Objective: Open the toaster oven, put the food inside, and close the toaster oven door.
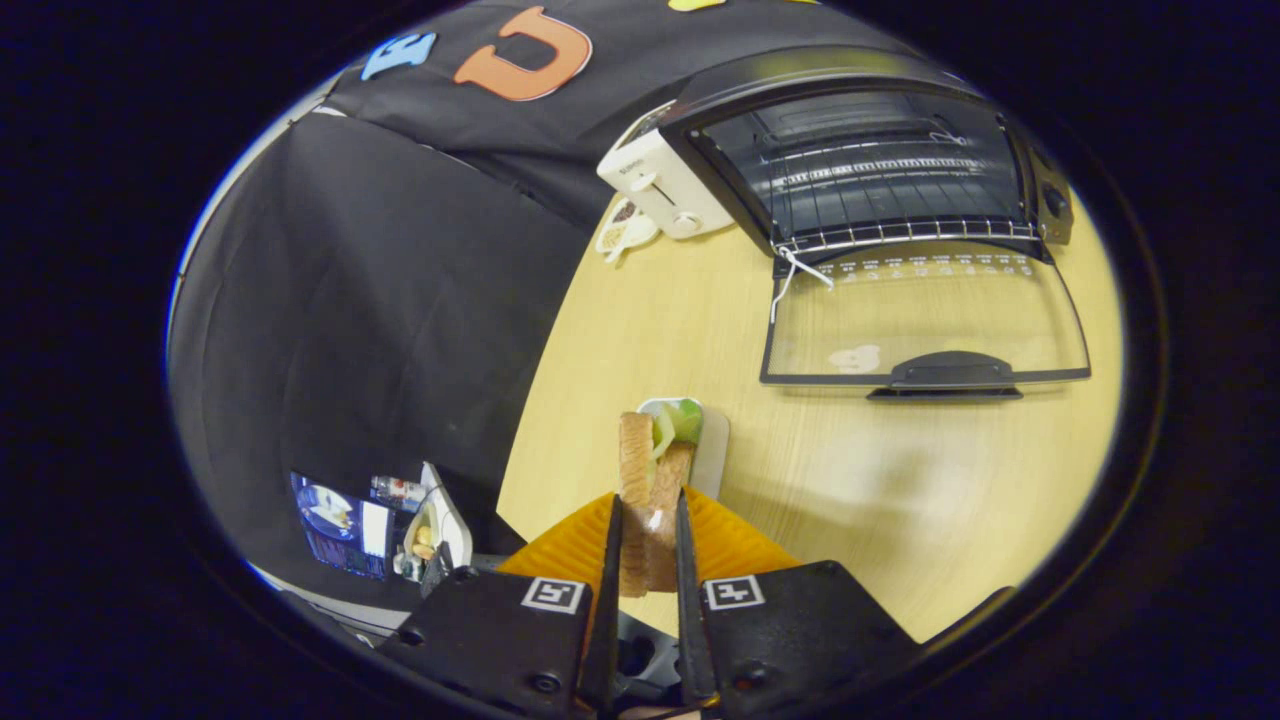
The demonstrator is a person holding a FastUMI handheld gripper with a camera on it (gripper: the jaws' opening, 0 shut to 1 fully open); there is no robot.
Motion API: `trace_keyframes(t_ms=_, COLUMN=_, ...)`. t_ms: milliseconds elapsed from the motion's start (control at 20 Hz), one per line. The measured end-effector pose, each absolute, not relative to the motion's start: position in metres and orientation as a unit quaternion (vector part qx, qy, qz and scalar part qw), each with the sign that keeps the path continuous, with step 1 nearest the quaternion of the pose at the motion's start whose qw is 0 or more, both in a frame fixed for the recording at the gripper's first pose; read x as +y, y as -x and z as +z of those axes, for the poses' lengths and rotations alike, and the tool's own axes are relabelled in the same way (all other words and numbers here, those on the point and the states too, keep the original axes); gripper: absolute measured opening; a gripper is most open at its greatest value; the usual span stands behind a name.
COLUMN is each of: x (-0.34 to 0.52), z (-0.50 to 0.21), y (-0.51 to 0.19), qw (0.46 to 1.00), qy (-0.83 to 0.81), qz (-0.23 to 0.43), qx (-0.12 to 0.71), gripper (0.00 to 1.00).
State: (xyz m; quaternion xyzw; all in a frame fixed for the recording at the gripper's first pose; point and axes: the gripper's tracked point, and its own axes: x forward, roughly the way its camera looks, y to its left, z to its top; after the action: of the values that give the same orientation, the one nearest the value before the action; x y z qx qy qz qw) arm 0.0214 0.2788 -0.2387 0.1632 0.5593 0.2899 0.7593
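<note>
My gripper is shut on a sandwich of two bread slices with green and pale filling, held upright above the wooden table. Both fingers press on its sides. Beyond the fingers and to the right stands the black toaster oven. Its glass door lies folded down flat on the table, handle toward me. A wire rack shows inside the cavity. A white tie hangs from the rack's left corner.
A white slot toaster stands left of the oven, with a small patterned item beside it. The table's curved left edge drops off to black cloth. Below it sit a screen and some clutter.
</note>
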Motion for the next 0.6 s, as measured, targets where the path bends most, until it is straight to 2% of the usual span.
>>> trace_keyframes(t_ms=350, x=0.25, z=-0.165, y=-0.041, qw=0.774, qy=-0.277, qz=0.298, qx=0.486, gripper=0.26)
trace_keyframes(t_ms=600, x=0.182, z=-0.142, y=-0.088, qw=0.793, qy=-0.391, qz=0.242, qx=0.399, gripper=0.26)
